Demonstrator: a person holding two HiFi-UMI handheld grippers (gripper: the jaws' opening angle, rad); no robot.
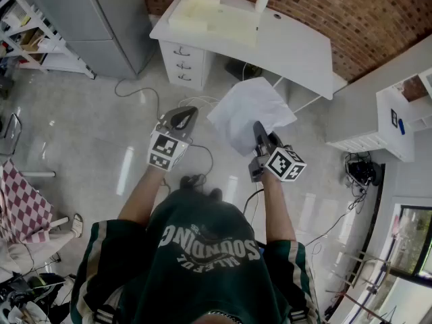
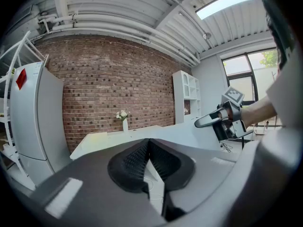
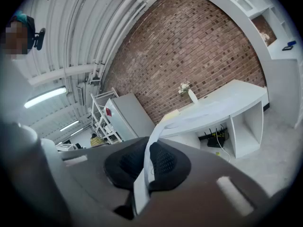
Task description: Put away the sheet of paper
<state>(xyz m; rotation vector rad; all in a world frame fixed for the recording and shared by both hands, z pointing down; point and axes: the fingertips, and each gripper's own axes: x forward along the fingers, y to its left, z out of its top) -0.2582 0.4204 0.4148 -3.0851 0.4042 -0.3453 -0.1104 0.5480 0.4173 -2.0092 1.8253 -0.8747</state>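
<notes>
A: There's a brick wall at the far end, a white desk (image 1: 290, 42) in front of it, and a glossy pale floor with cables (image 1: 211, 157) trailing across it. You're standing short of that desk with the sheet of paper (image 1: 248, 110) up in the air. Your right gripper (image 1: 259, 131) has it pinched by one edge, jaws clenched on it.

B: Your left gripper (image 1: 181, 118) is pressed together on nothing, hanging beside the other. So one thin edge is all that carries the sheet. It curls and droops away from the pads. I'd judge that a quick swing could make it catch air and slide out, or tear at the pinch.

A: Watch the landing too. The vase (image 1: 262, 0) stands at the desk's back edge, and a floppy corner sweeping across could tip it.

B: Mind your feet as well. Those cables lie right on your path, and you're looking at the paper, not at them.
</notes>
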